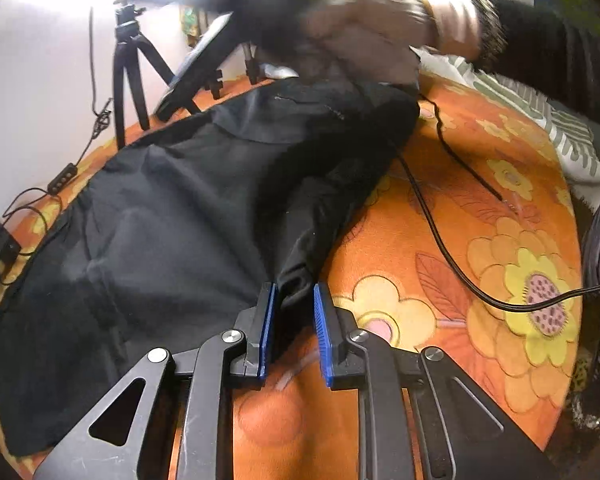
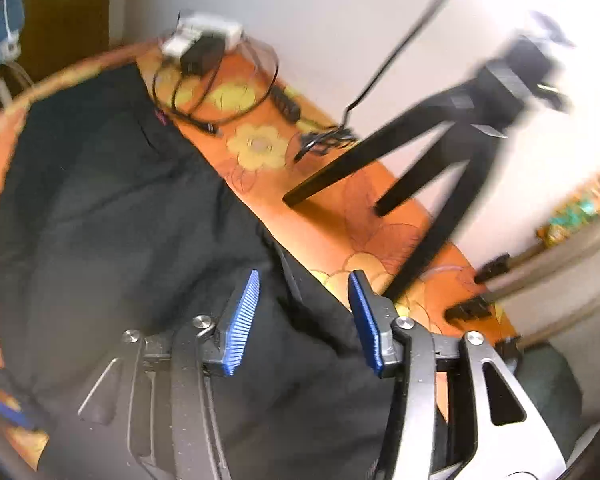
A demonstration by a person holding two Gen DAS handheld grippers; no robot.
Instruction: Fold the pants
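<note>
Black pants (image 1: pixel 172 216) lie spread on the orange flowered table cover (image 1: pixel 480 240). My left gripper (image 1: pixel 295 292) has its blue-padded jaws a little apart, with a bunched fold of the pants (image 1: pixel 300 272) between the tips. In the left wrist view the other hand (image 1: pixel 364 36) with the right gripper, blurred, is over the far end of the pants. In the right wrist view my right gripper (image 2: pixel 304 284) is open, held above the pants (image 2: pixel 112 208) near their edge by the table cover (image 2: pixel 332 216). Nothing is held in it.
A black tripod (image 2: pixel 452 148) stands on the table by the wall, also in the left wrist view (image 1: pixel 134 68). Cables and a charger (image 2: pixel 204 56) lie along the wall side. A black cable (image 1: pixel 440 236) runs across the cover on the right. A striped cloth (image 1: pixel 540 112) lies beyond.
</note>
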